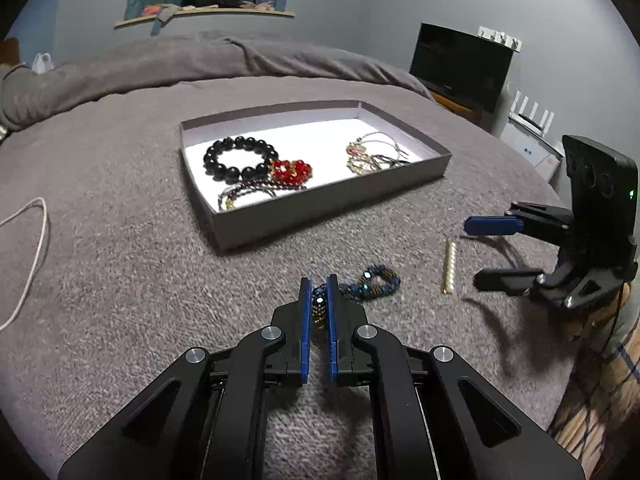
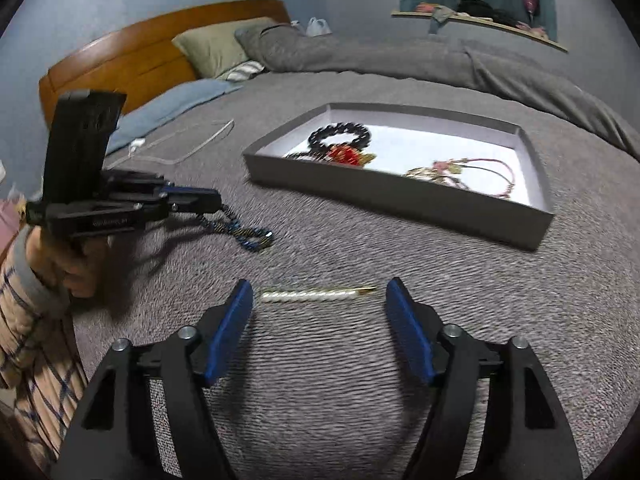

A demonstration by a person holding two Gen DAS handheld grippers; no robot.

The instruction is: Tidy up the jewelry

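A grey box tray (image 1: 320, 216) (image 2: 400, 200) lies on the grey bed cover and holds a black bead bracelet (image 1: 236, 158), a red bead piece (image 1: 290, 170) and thin cord bracelets (image 1: 374, 156). My left gripper (image 1: 319, 292) (image 2: 216, 200) is shut on one end of a blue and gold beaded bracelet (image 1: 372, 282) (image 2: 248, 236) that lies on the cover. My right gripper (image 2: 320, 296) (image 1: 476, 252) is open and low over the cover, with a pearl and gold bar (image 2: 316, 293) (image 1: 450, 266) between its fingertips.
A white cable (image 1: 28, 264) lies on the cover at the left. Pillows and a wooden headboard (image 2: 160, 52) are at the far left of the right wrist view. A dark monitor (image 1: 460, 64) stands beyond the bed's right edge.
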